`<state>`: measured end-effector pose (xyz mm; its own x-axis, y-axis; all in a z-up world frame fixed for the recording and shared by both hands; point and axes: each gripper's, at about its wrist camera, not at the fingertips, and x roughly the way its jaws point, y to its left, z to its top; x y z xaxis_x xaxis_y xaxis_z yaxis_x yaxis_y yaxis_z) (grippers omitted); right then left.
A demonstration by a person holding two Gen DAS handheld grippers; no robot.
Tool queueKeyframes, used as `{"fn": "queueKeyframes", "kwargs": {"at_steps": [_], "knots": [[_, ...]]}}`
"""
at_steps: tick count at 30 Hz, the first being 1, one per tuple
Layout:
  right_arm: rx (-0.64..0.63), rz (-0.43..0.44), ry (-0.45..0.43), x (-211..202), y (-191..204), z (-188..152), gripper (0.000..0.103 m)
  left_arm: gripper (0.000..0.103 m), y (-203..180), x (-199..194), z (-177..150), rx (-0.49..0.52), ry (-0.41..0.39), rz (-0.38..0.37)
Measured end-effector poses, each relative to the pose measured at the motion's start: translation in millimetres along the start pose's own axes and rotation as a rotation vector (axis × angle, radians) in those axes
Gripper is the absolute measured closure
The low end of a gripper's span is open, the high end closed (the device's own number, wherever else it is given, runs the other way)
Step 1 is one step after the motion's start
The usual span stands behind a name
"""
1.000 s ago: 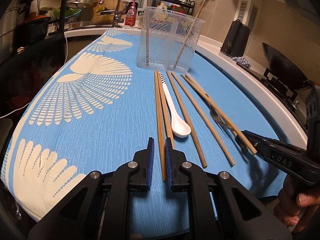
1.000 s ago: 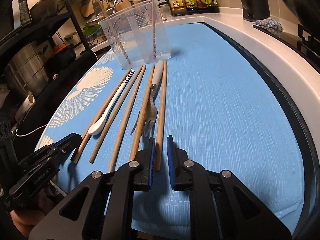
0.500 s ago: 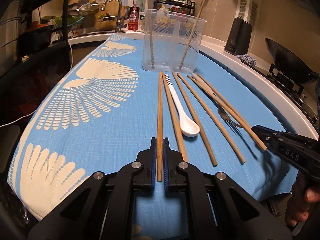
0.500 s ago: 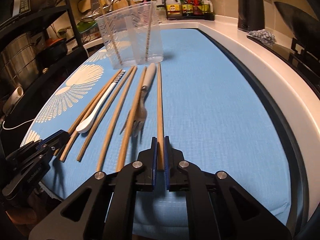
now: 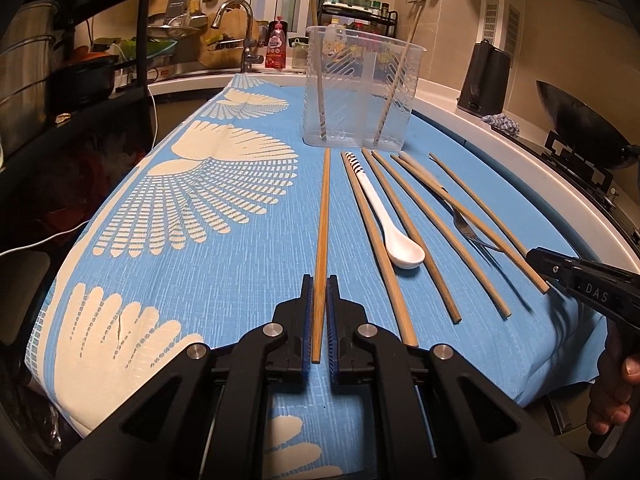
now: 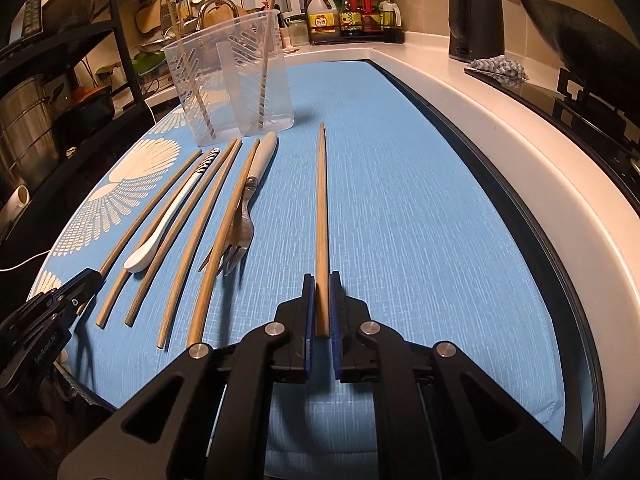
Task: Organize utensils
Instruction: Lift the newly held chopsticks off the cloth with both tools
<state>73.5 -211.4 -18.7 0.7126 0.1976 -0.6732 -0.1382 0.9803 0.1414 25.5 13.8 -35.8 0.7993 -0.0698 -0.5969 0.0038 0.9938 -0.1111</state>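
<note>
my left gripper (image 5: 319,300) is clenched on one wooden chopstick (image 5: 322,220), which points toward the clear plastic holder (image 5: 360,92) at the far end of the blue cloth (image 5: 248,248). my right gripper (image 6: 320,300) clamps another chopstick (image 6: 321,208), apart from the row. between them lie four loose chopsticks (image 6: 188,232), a white spoon (image 5: 384,220) and a fork (image 6: 240,236)
</note>
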Motion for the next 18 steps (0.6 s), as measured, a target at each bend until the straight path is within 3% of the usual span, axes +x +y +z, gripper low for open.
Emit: {"fn": "queueKeyframes", "kwargs": {"at_steps": [18], "knots": [[-0.021, -0.018, -0.009, -0.7, 5.8, -2.1, 0.095, 0.096, -2.2, 0.1, 0.2, 0.009, -0.003, 0.017]]}}
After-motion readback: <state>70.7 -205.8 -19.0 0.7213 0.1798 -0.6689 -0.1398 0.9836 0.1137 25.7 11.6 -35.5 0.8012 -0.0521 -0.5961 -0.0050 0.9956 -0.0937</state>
